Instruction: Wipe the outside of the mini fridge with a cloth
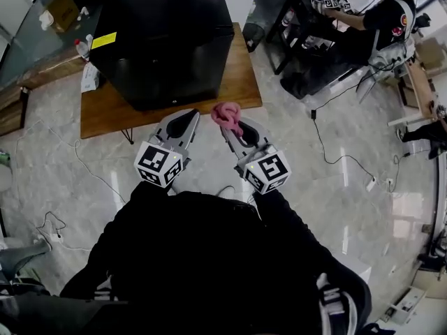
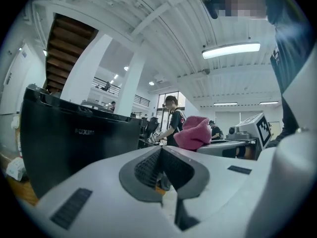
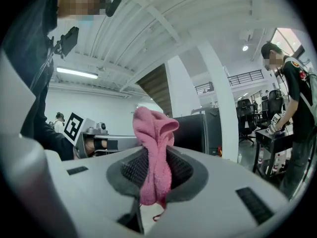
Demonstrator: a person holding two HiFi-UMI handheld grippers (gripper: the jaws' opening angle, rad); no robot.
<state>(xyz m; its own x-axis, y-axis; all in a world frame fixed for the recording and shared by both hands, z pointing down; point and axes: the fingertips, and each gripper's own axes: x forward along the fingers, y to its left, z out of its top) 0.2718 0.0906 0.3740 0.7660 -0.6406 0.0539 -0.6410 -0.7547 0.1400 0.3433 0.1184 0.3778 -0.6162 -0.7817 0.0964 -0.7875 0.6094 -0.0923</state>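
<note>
The black mini fridge point(image 1: 164, 40) stands on a low wooden table point(image 1: 105, 114) in the head view. It also shows at the left of the left gripper view point(image 2: 74, 143) and behind the cloth in the right gripper view point(image 3: 198, 130). My right gripper point(image 1: 228, 122) is shut on a bunched pink cloth point(image 1: 228, 114) point(image 3: 153, 148), held just off the table's near edge in front of the fridge. My left gripper point(image 1: 187, 117) point(image 2: 160, 149) hangs beside it, shut and empty, close to the fridge's front face. The cloth point(image 2: 192, 133) is seen from the left gripper too.
A yellow label point(image 1: 103, 40) sits on the fridge top. A water bottle point(image 1: 83, 48) and papers point(image 1: 89, 77) lie on the table's left side. People work at desks at the upper right point(image 1: 377, 16). Cables point(image 1: 335, 152) trail over the tiled floor.
</note>
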